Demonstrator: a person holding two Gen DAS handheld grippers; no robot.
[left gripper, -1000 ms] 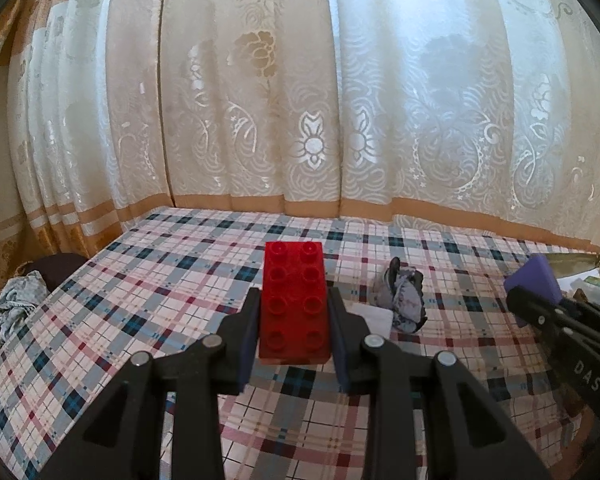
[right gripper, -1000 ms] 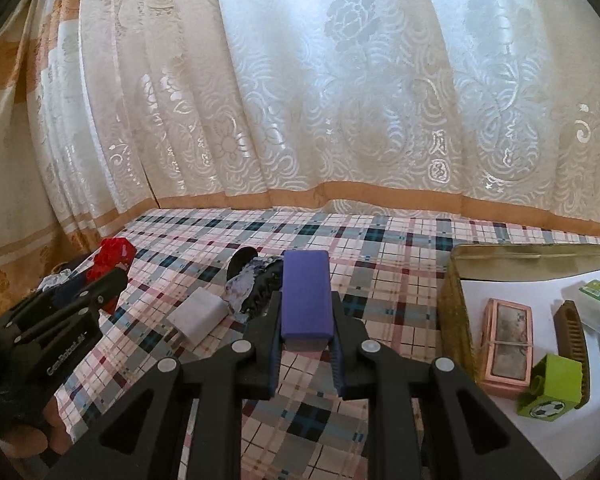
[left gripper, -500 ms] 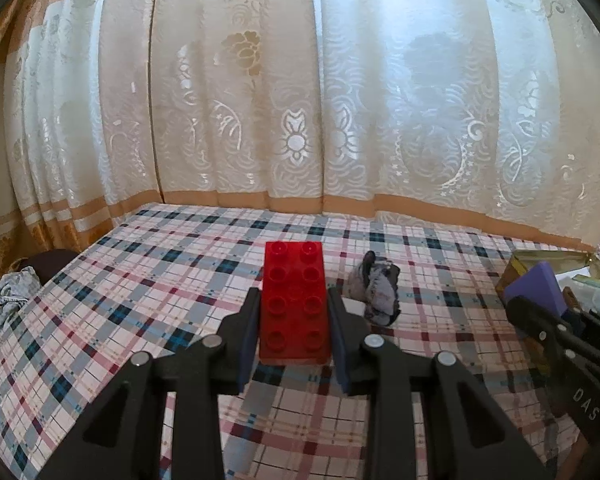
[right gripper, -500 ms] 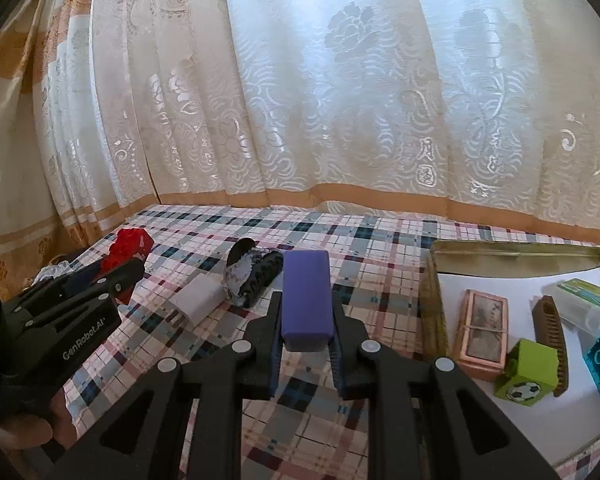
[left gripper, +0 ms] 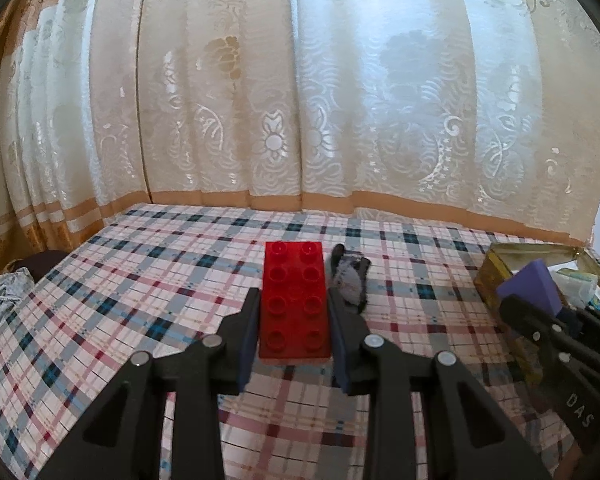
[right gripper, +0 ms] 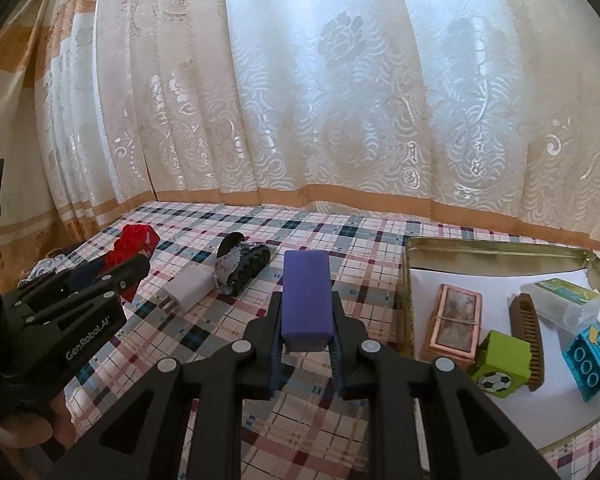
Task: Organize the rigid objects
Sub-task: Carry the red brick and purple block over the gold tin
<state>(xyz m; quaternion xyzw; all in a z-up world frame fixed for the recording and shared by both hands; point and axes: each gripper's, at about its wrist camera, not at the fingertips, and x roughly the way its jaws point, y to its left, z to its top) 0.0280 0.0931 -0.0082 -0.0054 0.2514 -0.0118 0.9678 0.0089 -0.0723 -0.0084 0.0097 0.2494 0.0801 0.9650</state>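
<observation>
Left tool (left gripper: 294, 340): clamped on the red brick (left gripper: 295, 300), lower centre of the left wrist view; pads press both long sides, the studded face up, the brick jutting forward past the fingertips.
Right tool (right gripper: 306, 340): clamped on the purple block (right gripper: 306, 300), lower centre of the right wrist view; the block stands out ahead between the fingers.
Worktop (right gripper: 340, 240): covered in plaid cloth, a lace curtain (right gripper: 340, 100) behind.
Gold tin (right gripper: 500, 249): right of the right wrist view, just beside the purple block; lined white.
Tin contents: pink framed box (right gripper: 456, 326), green football cube (right gripper: 502, 364), brown comb (right gripper: 528, 336), blue brick (right gripper: 588, 358), clear case (right gripper: 566, 302).
Loose items: white adapter (right gripper: 190, 290) touching a dark hair clip (right gripper: 242, 274), centre left.
</observation>
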